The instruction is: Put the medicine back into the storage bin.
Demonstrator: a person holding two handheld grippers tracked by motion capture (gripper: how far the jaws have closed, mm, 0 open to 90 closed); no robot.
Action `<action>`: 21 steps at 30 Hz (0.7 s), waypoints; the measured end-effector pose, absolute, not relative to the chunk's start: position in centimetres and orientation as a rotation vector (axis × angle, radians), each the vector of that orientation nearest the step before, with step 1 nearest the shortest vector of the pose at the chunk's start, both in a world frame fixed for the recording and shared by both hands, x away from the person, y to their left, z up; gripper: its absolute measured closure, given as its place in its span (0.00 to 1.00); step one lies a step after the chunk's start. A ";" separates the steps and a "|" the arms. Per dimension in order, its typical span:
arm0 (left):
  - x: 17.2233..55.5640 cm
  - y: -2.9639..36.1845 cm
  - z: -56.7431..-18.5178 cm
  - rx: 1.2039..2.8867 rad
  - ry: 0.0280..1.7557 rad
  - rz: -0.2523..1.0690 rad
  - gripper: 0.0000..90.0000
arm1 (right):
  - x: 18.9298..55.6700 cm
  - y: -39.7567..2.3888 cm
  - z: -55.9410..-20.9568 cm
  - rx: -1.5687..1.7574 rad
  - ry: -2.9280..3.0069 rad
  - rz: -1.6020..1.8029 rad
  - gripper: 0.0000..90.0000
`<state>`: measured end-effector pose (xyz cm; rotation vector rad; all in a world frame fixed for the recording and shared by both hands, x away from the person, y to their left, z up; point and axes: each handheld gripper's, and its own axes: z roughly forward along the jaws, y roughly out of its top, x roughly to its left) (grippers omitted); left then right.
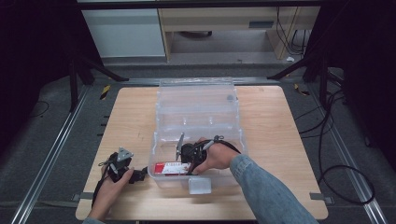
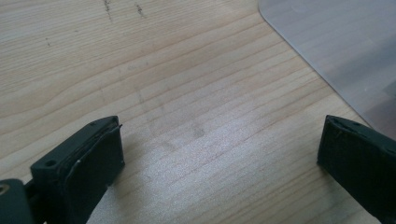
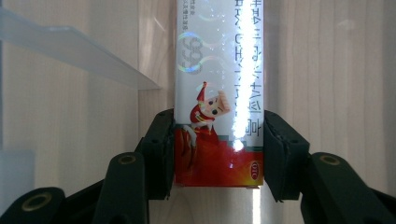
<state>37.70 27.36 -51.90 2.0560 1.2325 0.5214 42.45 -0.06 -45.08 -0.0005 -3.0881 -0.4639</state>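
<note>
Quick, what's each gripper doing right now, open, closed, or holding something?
Left gripper: open, nothing between its jaws, over the bare table.
Right gripper: shut on the red and white box, inside the clear bin.

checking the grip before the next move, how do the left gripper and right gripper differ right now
The right gripper has its jaws shut on the red and white box; the left gripper stands open with nothing between its jaws. The right gripper reaches inside the clear plastic bin; the left gripper rests outside it, over the wooden table. Both are hand-held with black jaws.
</note>
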 end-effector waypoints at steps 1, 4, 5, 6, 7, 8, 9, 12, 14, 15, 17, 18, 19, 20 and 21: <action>37.7 27.4 -51.9 2.056 1.232 0.521 0.00 | 42.4 0.0 -45.1 -0.004 -3.087 -0.454 0.57; 37.7 27.4 -51.9 2.057 1.232 0.522 0.00 | 42.4 0.0 -45.3 -0.004 -3.086 -0.450 0.57; 37.7 27.4 -51.9 2.056 1.232 0.522 0.00 | 42.4 0.1 -45.4 -0.007 -3.088 -0.440 0.57; 37.7 27.4 -51.9 2.056 1.232 0.521 0.00 | 42.3 0.1 -45.4 -0.011 -3.089 -0.437 0.57; 37.7 27.4 -51.9 2.056 1.232 0.522 0.00 | 42.4 0.1 -45.4 -0.008 -3.087 -0.431 0.57; 37.7 27.4 -51.9 2.056 1.232 0.522 0.00 | 42.4 0.1 -45.5 -0.011 -3.087 -0.428 0.57; 37.7 27.4 -51.9 2.056 1.232 0.522 0.00 | 42.4 0.1 -45.5 -0.013 -3.086 -0.426 0.57; 37.7 27.4 -51.9 2.057 1.232 0.522 0.00 | 42.4 0.2 -45.7 -0.001 -3.088 -0.428 0.57; 37.7 27.4 -51.9 2.057 1.232 0.522 0.00 | 42.4 0.2 -45.8 -0.013 -3.089 -0.418 0.57; 37.7 27.4 -51.9 2.057 1.232 0.522 0.00 | 42.4 0.2 -45.9 -0.017 -3.089 -0.415 0.57; 37.7 27.4 -51.9 2.056 1.232 0.522 0.00 | 42.4 0.3 -46.0 -0.010 -3.090 -0.410 0.56; 37.7 27.4 -51.9 2.056 1.232 0.522 0.00 | 42.5 0.3 -46.0 -0.008 -3.093 -0.407 0.56; 37.7 27.4 -51.9 2.056 1.232 0.522 0.00 | 42.4 0.3 -46.1 -0.030 -3.091 -0.401 0.56; 37.7 27.4 -51.9 2.057 1.232 0.522 0.00 | 42.4 0.3 -46.1 -0.019 -3.093 -0.399 0.56; 37.7 27.4 -51.9 2.057 1.232 0.522 0.00 | 42.4 0.4 -46.1 -0.024 -3.093 -0.398 0.55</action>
